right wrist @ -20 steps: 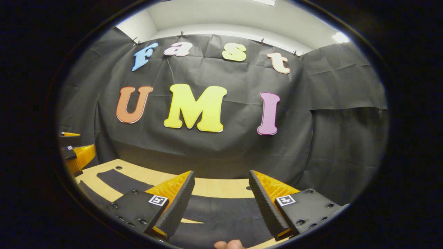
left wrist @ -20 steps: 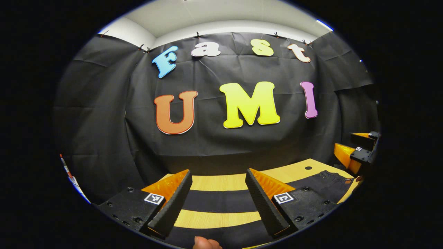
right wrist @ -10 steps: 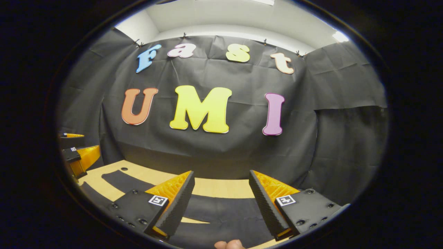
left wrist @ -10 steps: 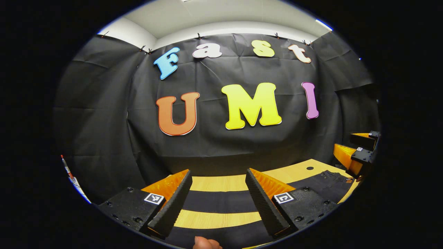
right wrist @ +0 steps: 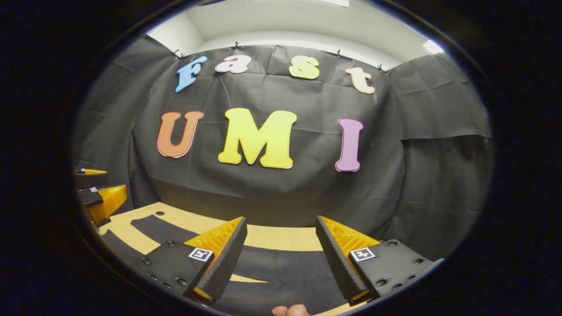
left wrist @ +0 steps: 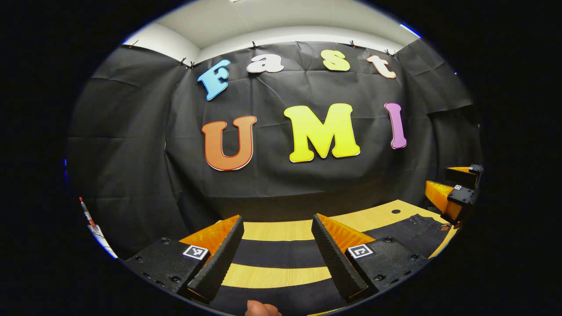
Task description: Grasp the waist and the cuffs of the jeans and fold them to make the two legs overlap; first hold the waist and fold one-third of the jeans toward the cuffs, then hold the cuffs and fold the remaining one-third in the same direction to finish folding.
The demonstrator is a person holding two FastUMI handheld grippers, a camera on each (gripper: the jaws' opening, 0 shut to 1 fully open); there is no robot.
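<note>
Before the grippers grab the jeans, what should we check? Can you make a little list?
1. Left gripper open: ok, fingers wide apart.
2. Right gripper open: ok, fingers wide apart.
3. Jeans lying flat on the table, legs apart: ok, two dark bands with wood between.
4. Waist end in sight: ok, seen at the right in the left gripper view.
5. Fingers touching cloth: not ok, both grippers hang above it.
6. Cuffs in sight: cannot tell.
</note>
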